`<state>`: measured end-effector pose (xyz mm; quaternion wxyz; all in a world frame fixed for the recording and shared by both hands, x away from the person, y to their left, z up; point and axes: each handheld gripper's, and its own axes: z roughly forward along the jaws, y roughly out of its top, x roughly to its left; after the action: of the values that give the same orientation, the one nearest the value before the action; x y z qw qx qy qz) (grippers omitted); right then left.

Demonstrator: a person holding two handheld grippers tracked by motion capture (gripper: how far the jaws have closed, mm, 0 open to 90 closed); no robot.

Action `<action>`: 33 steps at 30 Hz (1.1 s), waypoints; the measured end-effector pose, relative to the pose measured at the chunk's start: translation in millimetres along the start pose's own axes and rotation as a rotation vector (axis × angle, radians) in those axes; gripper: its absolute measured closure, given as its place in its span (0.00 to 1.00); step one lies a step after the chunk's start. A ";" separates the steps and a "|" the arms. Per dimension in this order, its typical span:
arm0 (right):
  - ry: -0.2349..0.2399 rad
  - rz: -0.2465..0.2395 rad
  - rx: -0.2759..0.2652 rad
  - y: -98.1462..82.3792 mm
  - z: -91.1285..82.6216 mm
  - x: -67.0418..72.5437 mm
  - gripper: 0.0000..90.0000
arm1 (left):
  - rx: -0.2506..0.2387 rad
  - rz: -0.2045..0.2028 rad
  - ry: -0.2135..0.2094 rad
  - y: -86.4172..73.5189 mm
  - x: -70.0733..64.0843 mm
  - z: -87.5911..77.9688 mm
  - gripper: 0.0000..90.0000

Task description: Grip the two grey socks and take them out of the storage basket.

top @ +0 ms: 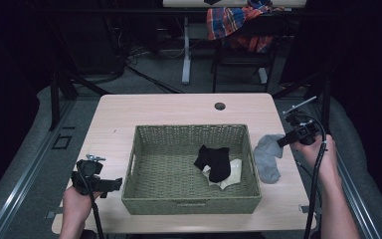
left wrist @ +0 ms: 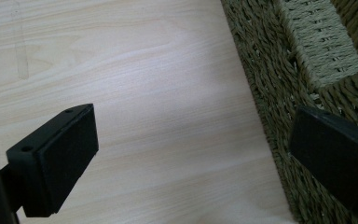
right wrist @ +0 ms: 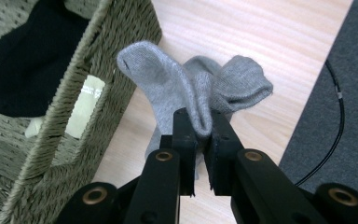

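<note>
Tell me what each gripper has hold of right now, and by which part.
The right gripper is shut on the grey sock, pinching a raised fold near its middle. The left gripper is open over the table beside the basket, holding nothing.

plaid cloth (top: 238, 22) cut off at top, cream item (top: 227, 174) under black sock (top: 213, 162)

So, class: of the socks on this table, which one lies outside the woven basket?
The grey sock, pinched in the right gripper on the tabletop just right of the basket. The black sock lies inside the basket, over a pale item.
</note>
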<state>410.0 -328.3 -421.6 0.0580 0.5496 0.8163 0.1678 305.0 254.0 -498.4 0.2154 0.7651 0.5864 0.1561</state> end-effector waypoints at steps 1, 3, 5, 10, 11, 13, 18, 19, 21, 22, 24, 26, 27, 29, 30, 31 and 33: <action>0.003 -0.001 0.015 0.3 5.2 0.7 0.93 | 0.000 0.000 0.000 0.0 0.1 0.0 0.02; 0.002 -0.004 0.022 0.6 7.4 0.6 0.93 | 0.000 0.000 0.000 0.0 0.1 0.0 0.02; 0.004 -0.004 0.037 0.7 13.8 0.9 0.93 | 0.000 0.000 0.000 0.0 0.1 0.0 0.02; 0.007 -0.004 0.065 0.8 21.4 1.8 0.93 | 0.000 0.000 0.000 0.0 -0.1 0.0 0.02; 0.005 -0.007 0.067 0.8 23.4 2.1 0.93 | 0.000 0.000 0.000 0.0 -0.1 0.0 0.02; 0.005 -0.008 0.075 0.9 27.4 2.9 0.93 | 0.000 0.000 0.000 0.0 -0.1 0.1 0.02; 0.005 -0.010 0.093 0.8 38.6 5.7 0.93 | 0.001 0.001 0.000 0.0 -0.3 0.0 0.02; 0.005 -0.030 0.119 1.9 39.6 5.4 0.93 | 0.001 0.001 0.000 0.0 -0.3 -0.1 0.02; 0.001 -0.030 0.121 1.9 44.4 8.1 0.93 | 0.001 0.001 0.000 0.0 -0.2 0.0 0.02; 0.007 -0.035 0.128 2.4 46.4 8.9 0.93 | 0.001 0.000 0.000 0.0 -0.1 0.0 0.02; -0.006 -0.031 0.128 2.1 52.5 11.6 0.93 | 0.001 0.001 0.000 0.1 -0.2 0.1 0.02; -0.011 -0.030 0.140 2.4 57.1 13.2 0.93 | 0.001 0.001 0.000 0.0 -0.3 0.0 0.02; -0.011 -0.034 0.154 2.3 61.3 13.3 0.92 | 0.001 0.001 0.000 0.0 -0.2 0.0 0.02; -0.008 -0.034 0.155 2.0 63.4 13.2 0.92 | 0.001 0.001 0.001 0.0 -0.1 0.0 0.02; -0.008 -0.032 0.155 1.7 65.0 13.3 0.92 | 0.000 0.000 0.000 0.0 -0.1 0.0 0.02; -0.013 -0.033 0.161 1.8 65.9 12.8 0.92 | 0.001 0.000 0.000 0.0 -0.2 0.0 0.02; -0.012 -0.026 0.166 1.2 68.0 11.5 0.92 | 0.001 0.001 0.000 0.0 -0.3 0.0 0.02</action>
<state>425.5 -303.1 -483.8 0.0193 0.5428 0.8342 0.0956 304.9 253.7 -498.4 0.2150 0.7655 0.5861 0.1560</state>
